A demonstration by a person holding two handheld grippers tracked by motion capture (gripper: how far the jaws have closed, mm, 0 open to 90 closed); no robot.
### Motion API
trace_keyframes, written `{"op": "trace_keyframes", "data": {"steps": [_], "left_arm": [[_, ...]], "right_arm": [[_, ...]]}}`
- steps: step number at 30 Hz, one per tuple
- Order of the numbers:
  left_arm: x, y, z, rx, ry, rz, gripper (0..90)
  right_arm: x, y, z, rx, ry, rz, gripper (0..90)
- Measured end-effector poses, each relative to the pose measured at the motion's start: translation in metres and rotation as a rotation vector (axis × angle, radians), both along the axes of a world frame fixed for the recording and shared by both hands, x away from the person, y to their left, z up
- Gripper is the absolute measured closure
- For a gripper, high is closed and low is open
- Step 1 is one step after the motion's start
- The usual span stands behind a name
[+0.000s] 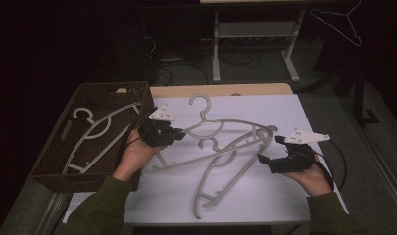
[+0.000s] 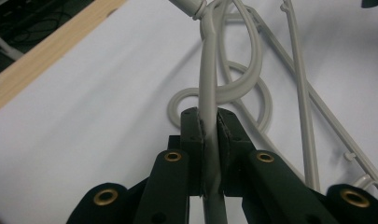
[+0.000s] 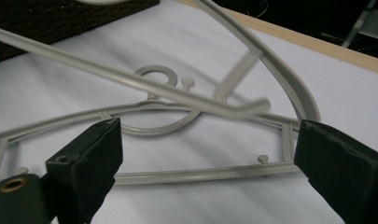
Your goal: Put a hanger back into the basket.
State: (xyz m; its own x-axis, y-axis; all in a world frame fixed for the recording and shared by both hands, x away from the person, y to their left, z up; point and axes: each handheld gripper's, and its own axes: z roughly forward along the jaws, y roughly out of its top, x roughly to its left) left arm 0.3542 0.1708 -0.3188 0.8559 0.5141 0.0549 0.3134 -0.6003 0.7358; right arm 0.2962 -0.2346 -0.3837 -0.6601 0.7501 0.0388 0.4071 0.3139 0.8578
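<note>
Two grey plastic hangers lie crossed on the white sheet. My left gripper (image 1: 179, 133) is shut on the left shoulder of the upper hanger (image 1: 230, 121), whose hook points away from me. In the left gripper view the pads (image 2: 224, 135) squeeze that hanger's arm (image 2: 209, 70), with the lower hanger's hook (image 2: 266, 100) on the sheet beyond. My right gripper (image 1: 270, 149) stands open at the right ends of both hangers, holding nothing. In the right gripper view its jaws (image 3: 210, 135) spread wide, the raised hanger's bar (image 3: 130, 79) crossing above the lying hanger (image 3: 154, 126).
A brown woven basket (image 1: 54, 161) stands at the table's left edge with another grey hanger (image 1: 95, 132) in it. A fourth hanger (image 1: 340, 24) hangs at the far right. A desk frame (image 1: 255, 29) stands beyond the table. The wooden table edge (image 1: 220, 89) runs along the back.
</note>
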Motion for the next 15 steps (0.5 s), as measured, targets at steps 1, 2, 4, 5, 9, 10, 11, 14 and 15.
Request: {"op": "trace_keyframes", "data": {"steps": [1, 2, 4, 5, 9, 10, 11, 14, 15], "left_arm": [[0.0, 0.003, 0.003, -0.002, -0.006, 0.008, 82.9], [0.0, 0.007, 0.006, -0.002, -0.01, 0.015, 82.9], [0.0, 0.015, 0.012, -0.016, -0.014, 0.033, 82.9], [0.0, 0.019, 0.014, -0.019, -0.017, 0.039, 82.9], [0.0, 0.037, 0.024, -0.035, -0.024, 0.074, 82.9], [-0.001, 0.041, 0.027, -0.04, -0.024, 0.084, 82.9], [-0.001, 0.044, 0.029, -0.047, -0.03, 0.093, 82.9], [-0.001, 0.055, 0.036, -0.054, -0.039, 0.114, 82.9], [-0.001, 0.059, 0.038, -0.057, -0.04, 0.12, 82.9]], "right_arm": [[-0.001, -0.001, -0.001, 0.013, 0.007, -0.005, 7.3], [-0.002, -0.002, -0.002, 0.015, 0.004, -0.008, 7.1], [-0.004, -0.004, -0.004, 0.018, 0.004, -0.015, 7.1], [-0.005, -0.005, -0.005, 0.021, 0.008, -0.017, 7.1], [-0.008, -0.006, -0.009, 0.023, 0.013, -0.018, 7.0], [-0.009, -0.006, -0.01, 0.027, 0.02, -0.02, 7.1], [-0.009, -0.006, -0.011, 0.027, 0.017, -0.018, 7.0], [-0.009, -0.005, -0.013, 0.025, 0.025, -0.025, 5.5], [-0.009, -0.005, -0.013, 0.024, 0.027, -0.022, 5.4]]}}
